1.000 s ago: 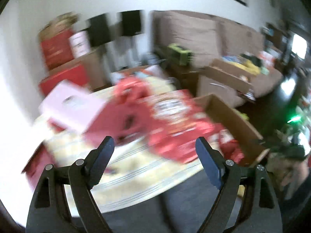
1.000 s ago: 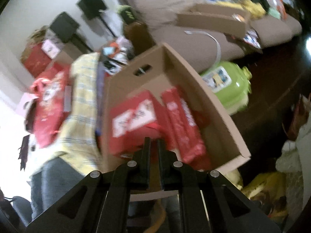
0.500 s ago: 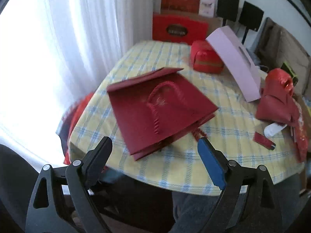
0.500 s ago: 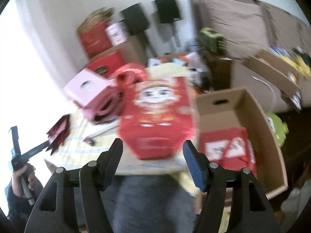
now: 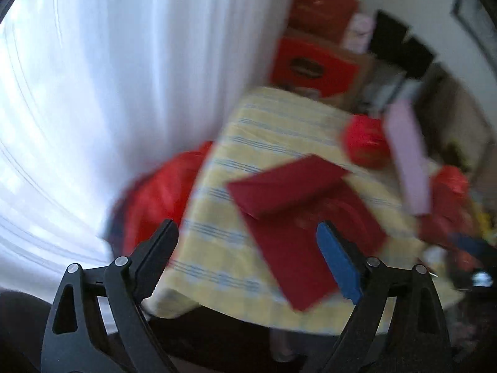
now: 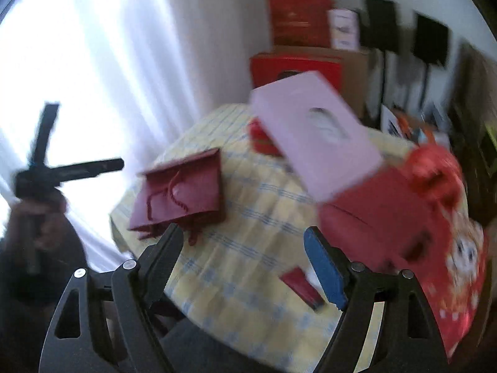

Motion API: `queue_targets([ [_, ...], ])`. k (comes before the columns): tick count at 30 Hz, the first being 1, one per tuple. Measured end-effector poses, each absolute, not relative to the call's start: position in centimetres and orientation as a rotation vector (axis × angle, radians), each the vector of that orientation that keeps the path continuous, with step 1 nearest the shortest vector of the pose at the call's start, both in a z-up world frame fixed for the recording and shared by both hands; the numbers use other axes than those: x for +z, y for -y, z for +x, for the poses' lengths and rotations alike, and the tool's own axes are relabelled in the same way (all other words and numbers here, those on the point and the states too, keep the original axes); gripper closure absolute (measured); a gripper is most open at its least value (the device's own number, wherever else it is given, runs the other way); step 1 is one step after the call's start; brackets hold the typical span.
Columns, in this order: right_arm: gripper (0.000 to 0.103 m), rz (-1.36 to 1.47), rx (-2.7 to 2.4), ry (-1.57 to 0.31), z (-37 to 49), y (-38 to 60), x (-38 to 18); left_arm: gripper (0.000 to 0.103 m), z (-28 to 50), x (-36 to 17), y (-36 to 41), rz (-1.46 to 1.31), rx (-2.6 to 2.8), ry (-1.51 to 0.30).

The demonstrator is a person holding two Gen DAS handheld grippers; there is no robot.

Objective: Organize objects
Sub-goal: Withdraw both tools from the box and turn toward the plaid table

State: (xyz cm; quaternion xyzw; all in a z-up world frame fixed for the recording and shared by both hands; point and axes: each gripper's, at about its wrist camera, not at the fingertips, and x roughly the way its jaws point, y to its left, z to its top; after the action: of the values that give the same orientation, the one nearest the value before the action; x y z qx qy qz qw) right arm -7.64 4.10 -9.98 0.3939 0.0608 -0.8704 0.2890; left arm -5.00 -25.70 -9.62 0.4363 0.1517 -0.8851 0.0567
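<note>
A dark red paper gift bag (image 5: pixel 289 217) (image 6: pixel 183 192) lies flat on the yellow checked tablecloth (image 5: pixel 248 143) (image 6: pixel 242 248), near the table's window-side edge. My left gripper (image 5: pixel 247 248) hovers over that edge, open, with the bag's near end showing between its fingers below them. My right gripper (image 6: pixel 243 242) is over the table's near side; its jaws are opening and nothing is between them. A pink box (image 6: pixel 313 133) (image 5: pixel 407 155) leans on a red cartoon-print bag (image 6: pixel 435 248). A small dark red packet (image 6: pixel 303 286) lies by the right gripper's blue pad.
A white curtain (image 5: pixel 108 93) hangs left of the table. Behind the table stand stacked red boxes (image 6: pixel 298 21) on a cardboard box. A red plastic bag (image 5: pixel 161 195) sits on the floor by the table. A person's hand (image 6: pixel 37 214) holds the left gripper at far left.
Both views swung from the cardboard box and sofa side to the window end of the table. My right gripper went from shut to wide apart. My left gripper came nearer the dark red bag.
</note>
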Motion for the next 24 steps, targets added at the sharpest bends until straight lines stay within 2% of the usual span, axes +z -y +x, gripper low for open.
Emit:
queue_targets([
  [2, 0.022, 1.014, -2.256, -0.285, -7.5, -1.0, -11.7, 0.013, -4.9, -10.2, 26.1, 1.322, -2.704, -0.532],
  [5, 0.022, 1.023, -2.180, -0.448, -7.9, 2.7, -14.4, 0.013, -6.6, -10.3, 27.4, 1.251, -2.630, -0.465],
  [7, 0.022, 1.050, -2.133, -0.462, -8.6, 4.0, -16.0, 0.013, -8.0, -9.9, 28.3, 1.188, -2.606, -0.420],
  [9, 0.022, 1.109, -2.098, -0.399, -9.3, 4.4, -17.4, 0.014, -10.0, -10.0, 29.5, 1.156, -2.590, -0.408],
  [11, 0.022, 1.156, -2.072, -0.289, -9.8, 4.0, -18.3, 0.022, -12.5, -10.5, 31.0, 1.175, -2.572, -0.430],
  [12, 0.022, 1.161, -2.070, -0.265, -9.9, 3.9, -18.5, 0.029, -13.7, -11.1, 31.4, 1.197, -2.565, -0.424],
  [13, 0.022, 1.157, -2.078, -0.241, -10.0, 3.6, -18.5, 0.040, -14.6, -11.7, 31.4, 1.239, -2.542, -0.396],
  [14, 0.022, 1.144, -2.105, -0.238, -10.0, 3.3, -18.5, 0.046, -15.1, -12.4, 31.1, 1.281, -2.523, -0.348],
  [17, 0.023, 1.102, -2.147, -0.273, -9.4, 2.8, -18.2, 0.048, -15.2, -13.7, 29.9, 1.341, -2.561, -0.297],
  [18, 0.024, 1.092, -2.146, -0.261, -9.5, 2.6, -18.2, 0.054, -15.3, -14.4, 29.6, 1.385, -2.572, -0.307],
  [19, 0.032, 1.088, -2.139, -0.239, -9.6, 2.4, -18.1, 0.064, -15.2, -15.0, 29.2, 1.424, -2.580, -0.327],
  [20, 0.050, 1.092, -2.128, -0.212, -9.9, 2.4, -18.0, 0.067, -15.1, -15.5, 29.0, 1.468, -2.582, -0.349],
  [21, 0.057, 1.102, -2.106, -0.183, -10.1, 2.3, -18.1, 0.074, -14.8, -16.0, 28.6, 1.502, -2.584, -0.360],
  [22, 0.067, 1.114, -2.089, -0.165, -10.5, 2.3, -18.0, 0.075, -14.4, -15.5, 28.5, 1.499, -2.586, -0.354],
  [24, 0.072, 1.113, -2.092, -0.156, -10.5, 2.2, -17.9, 0.079, -13.4, -15.1, 27.7, 1.515, -2.583, -0.306],
])
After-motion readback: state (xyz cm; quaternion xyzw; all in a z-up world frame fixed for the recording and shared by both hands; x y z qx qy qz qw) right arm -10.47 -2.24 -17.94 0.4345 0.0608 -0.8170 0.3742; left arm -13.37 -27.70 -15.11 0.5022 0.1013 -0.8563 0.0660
